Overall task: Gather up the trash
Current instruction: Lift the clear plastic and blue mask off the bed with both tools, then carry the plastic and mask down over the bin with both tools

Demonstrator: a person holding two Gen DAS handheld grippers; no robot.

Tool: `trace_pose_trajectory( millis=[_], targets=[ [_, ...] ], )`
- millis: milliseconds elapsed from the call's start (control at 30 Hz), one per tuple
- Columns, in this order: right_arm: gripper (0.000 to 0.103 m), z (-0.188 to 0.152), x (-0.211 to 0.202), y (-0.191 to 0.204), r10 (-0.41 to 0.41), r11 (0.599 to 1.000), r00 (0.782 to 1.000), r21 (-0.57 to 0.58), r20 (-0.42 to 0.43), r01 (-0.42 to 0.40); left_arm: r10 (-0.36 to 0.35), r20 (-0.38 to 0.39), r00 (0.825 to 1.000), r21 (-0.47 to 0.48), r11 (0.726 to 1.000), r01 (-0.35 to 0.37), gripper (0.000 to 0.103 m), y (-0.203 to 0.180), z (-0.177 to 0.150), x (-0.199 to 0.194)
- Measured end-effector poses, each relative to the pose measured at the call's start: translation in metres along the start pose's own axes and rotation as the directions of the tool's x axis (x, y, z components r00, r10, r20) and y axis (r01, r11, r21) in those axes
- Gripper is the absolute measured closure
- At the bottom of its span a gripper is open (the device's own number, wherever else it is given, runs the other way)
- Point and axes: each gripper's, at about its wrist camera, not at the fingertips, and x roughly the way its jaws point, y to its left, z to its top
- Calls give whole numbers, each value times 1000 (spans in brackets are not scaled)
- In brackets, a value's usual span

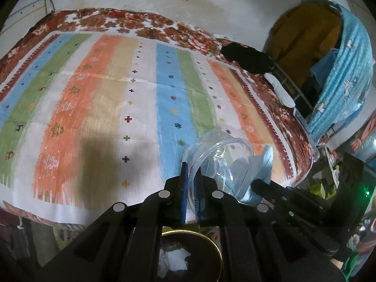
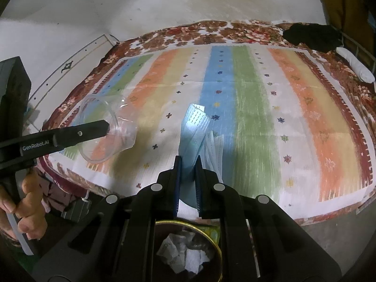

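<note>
My left gripper (image 1: 190, 176) is shut on the rim of a clear plastic cup (image 1: 225, 162), held above the near edge of the striped cloth; the cup also shows in the right wrist view (image 2: 108, 129). My right gripper (image 2: 188, 164) is shut on a light blue face mask (image 2: 195, 129), which hangs upright between its pads; the mask shows in the left wrist view (image 1: 256, 171) beside the cup. A gold-rimmed bin (image 2: 219, 246) holding crumpled white paper (image 2: 185, 256) stands on the floor below both grippers, and it also shows in the left wrist view (image 1: 218, 249).
The striped cloth (image 2: 246, 108) lies over a floral blanket (image 2: 211, 33) on a bed. A black garment (image 2: 312, 37) and a white roll (image 2: 354, 65) lie at the far right corner. A blue-covered rack (image 1: 347, 75) stands right of the bed.
</note>
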Motion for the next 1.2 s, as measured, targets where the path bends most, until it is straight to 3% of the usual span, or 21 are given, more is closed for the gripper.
trace_pose_trajectory(
  millis=[567, 967, 1200],
  targets=[
    [93, -67, -32, 7, 55, 998, 998, 10, -24, -55, -67, -34, 997, 44, 997, 69, 99, -11, -67, -22],
    [93, -107, -28, 15, 36, 999, 993, 15, -108, -35, 1, -129, 992, 25, 1000, 2, 99, -1, -104, -14],
    [93, -135, -5, 18, 33, 998, 971, 53, -236, -21, 60, -219, 974, 45, 998, -51, 99, 0, -129, 2]
  ],
)
